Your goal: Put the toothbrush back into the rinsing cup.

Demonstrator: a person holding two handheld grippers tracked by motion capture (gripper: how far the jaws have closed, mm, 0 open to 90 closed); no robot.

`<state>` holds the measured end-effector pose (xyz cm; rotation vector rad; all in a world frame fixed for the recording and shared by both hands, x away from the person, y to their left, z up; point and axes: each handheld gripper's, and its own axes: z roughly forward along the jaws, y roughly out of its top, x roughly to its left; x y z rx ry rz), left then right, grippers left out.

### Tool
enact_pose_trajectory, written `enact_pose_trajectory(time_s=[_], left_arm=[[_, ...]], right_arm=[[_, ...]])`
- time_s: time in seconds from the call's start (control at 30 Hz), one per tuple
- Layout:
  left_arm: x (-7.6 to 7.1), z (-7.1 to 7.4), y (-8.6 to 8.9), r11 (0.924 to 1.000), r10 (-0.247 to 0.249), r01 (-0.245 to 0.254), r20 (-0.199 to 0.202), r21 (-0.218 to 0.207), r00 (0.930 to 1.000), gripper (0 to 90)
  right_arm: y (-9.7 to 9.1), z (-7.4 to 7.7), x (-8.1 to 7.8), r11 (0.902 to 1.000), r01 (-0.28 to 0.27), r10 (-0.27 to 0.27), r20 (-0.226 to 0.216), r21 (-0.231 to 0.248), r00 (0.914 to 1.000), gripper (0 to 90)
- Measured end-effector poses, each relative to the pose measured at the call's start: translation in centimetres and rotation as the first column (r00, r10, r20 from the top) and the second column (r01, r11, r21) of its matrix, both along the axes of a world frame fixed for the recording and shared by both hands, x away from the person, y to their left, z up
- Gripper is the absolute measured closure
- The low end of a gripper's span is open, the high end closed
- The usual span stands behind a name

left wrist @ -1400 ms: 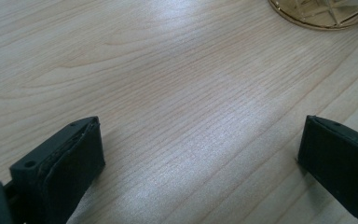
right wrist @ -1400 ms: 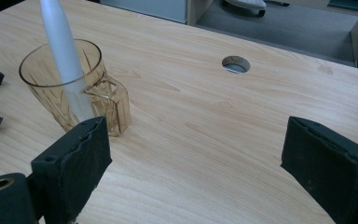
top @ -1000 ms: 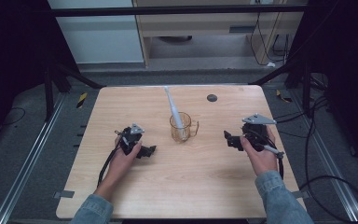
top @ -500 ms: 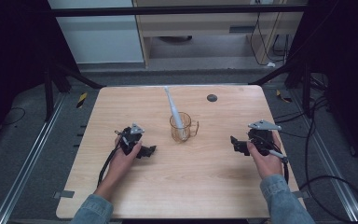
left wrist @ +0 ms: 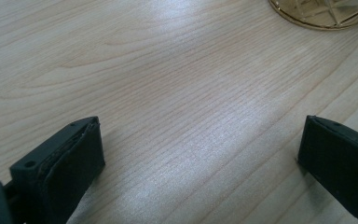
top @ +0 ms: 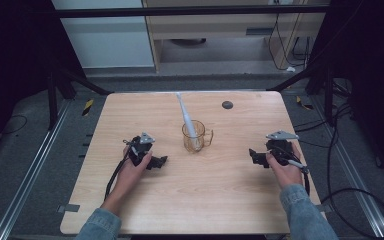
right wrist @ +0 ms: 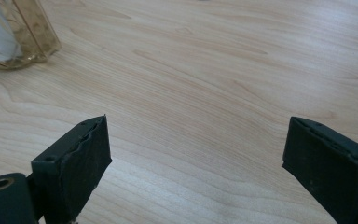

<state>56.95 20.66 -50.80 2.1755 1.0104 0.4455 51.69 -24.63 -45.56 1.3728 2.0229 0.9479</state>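
An amber glass mug [top: 195,137] stands at the middle of the wooden table [top: 195,200], with a pale stick-like object [top: 186,117] leaning out of it toward the back. My left gripper [top: 158,163] rests low on the table to the mug's left, held by a hand, its jaws wide apart with bare wood between them [left wrist: 200,154]. The mug's base [left wrist: 324,11] shows at the top right of the left gripper view. My right gripper [top: 255,157] sits to the mug's right, open and empty [right wrist: 196,158]; the mug [right wrist: 16,32] appears at the upper left there.
A small dark round spot [top: 227,104] lies near the table's back edge. Black cables trail off the table's right side onto the grey floor [top: 360,195]. Metal frame legs [top: 60,80] stand behind the table's corners.
My right gripper has drifted slightly down and toward the table's near right. The left gripper and the mug have stayed where they were.
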Motion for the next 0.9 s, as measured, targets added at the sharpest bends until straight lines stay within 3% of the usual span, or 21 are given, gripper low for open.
enact_pose_trajectory(time_s=[0.37, 0.9], left_arm=[[0.0, 0.0, 0.0, 1.0, 0.0, 0.0, 0.0, 0.0, 1.0, 0.0], [0.0, 0.0, 0.0, 1.0, 0.0, 0.0, 0.0, 0.0, 1.0, 0.0]], right_arm=[[-0.3, -1.7, 1.0, 0.9995, 0.027, -0.027, -0.026, -0.016, 0.9993, 7.6], [-0.4, -3.7, 2.1, 0.998, 0.063, -0.063, -0.034, 0.006, 0.9974, 8.2]])
